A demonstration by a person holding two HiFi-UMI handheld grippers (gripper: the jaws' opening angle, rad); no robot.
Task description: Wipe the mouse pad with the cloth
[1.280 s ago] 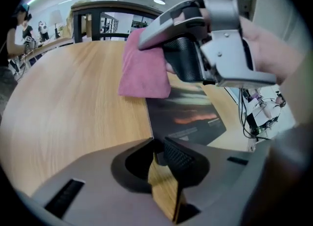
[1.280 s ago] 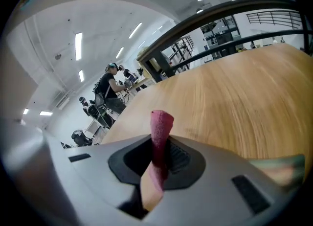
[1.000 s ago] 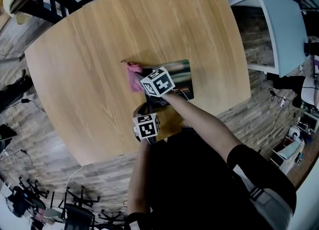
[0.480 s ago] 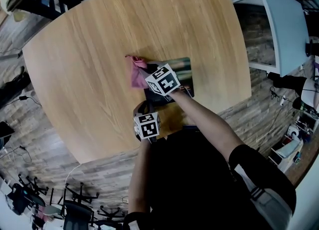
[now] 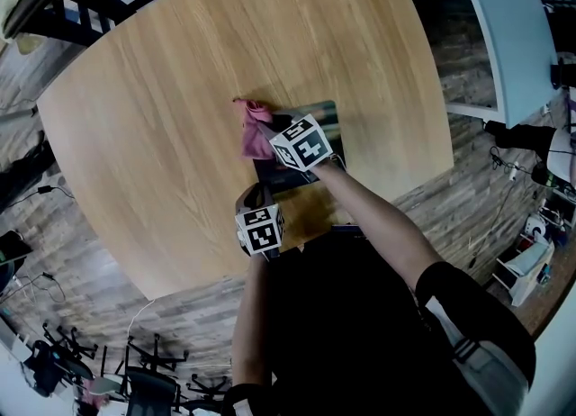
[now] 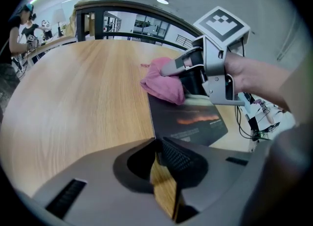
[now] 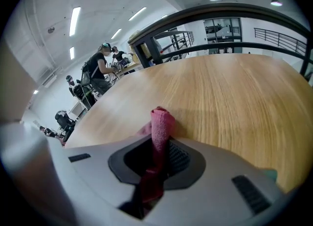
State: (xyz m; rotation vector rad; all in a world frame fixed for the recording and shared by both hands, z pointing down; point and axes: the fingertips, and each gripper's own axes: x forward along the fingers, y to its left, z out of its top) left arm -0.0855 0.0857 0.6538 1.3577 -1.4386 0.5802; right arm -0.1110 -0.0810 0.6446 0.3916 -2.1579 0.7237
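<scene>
- The right gripper (image 7: 159,142) is clamped on the pink cloth (image 7: 161,121). Its own view shows a fold of the fabric standing up between the jaws. From overhead that pinch sits hidden under the marker cube (image 5: 301,142).
- The left gripper (image 6: 157,141) has its jaw tips drawn together on the near corner of the mouse pad (image 6: 188,121), with a sliver of wood showing in the slit behind the tips. The head view gives only its cube and grey body at that same corner.
- The round wooden table (image 5: 171,135) carries the mouse pad lying flat on it; only the head view takes in the whole top.
- The mouse pad is dark. The left gripper view picks out an orange streak and small pale print on it, where the head view shows mostly glare along its far edge.
- The cloth is bunched at the mouse pad's far left corner, and overhead it spills past the left edge onto bare wood.
- People (image 7: 100,68) stand at benches well beyond the mouse pad, seen only from the grippers. The head view instead shows office chairs (image 5: 135,378) on the floor.
</scene>
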